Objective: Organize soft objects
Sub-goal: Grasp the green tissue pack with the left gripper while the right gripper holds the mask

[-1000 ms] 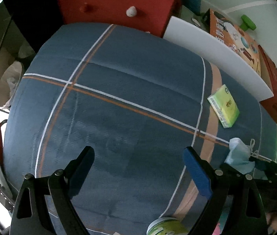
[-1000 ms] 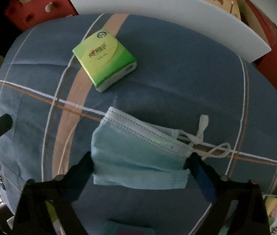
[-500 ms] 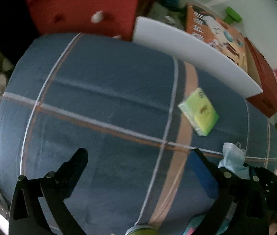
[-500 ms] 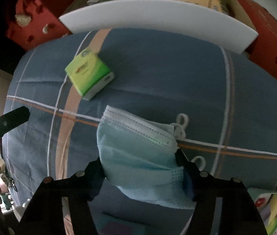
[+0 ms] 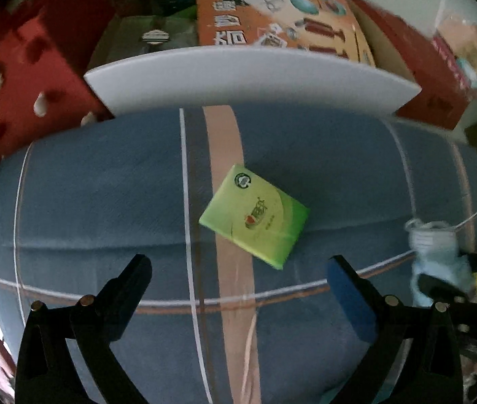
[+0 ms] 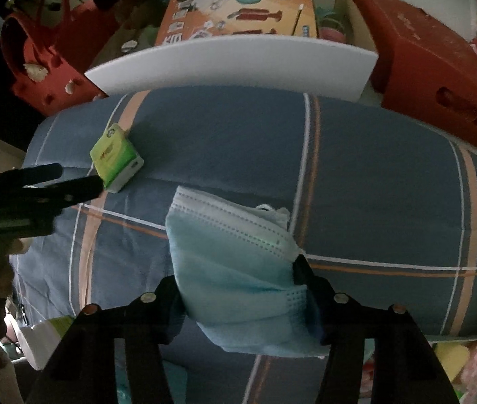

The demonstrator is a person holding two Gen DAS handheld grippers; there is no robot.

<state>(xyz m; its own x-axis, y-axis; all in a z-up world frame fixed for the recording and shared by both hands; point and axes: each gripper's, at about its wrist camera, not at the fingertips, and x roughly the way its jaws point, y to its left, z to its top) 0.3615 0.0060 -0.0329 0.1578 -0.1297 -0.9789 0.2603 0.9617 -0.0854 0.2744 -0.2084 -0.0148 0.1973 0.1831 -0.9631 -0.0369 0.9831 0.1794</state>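
Tissue pack (image 5: 253, 214) lies at frame centre, just above the wide, empty left tongs (image 5: 238, 277). Right tongs (image 6: 238, 289), whose jaws have just been closing, pinch the blue face mask (image 6: 235, 262) at lower centre.

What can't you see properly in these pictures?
- Face mask: its lower edge is hidden behind the right gripper in the right wrist view; blurred in the left wrist view.
- Tissue pack: print too blurred to read.
- Orange box: bottom hidden behind the white board.
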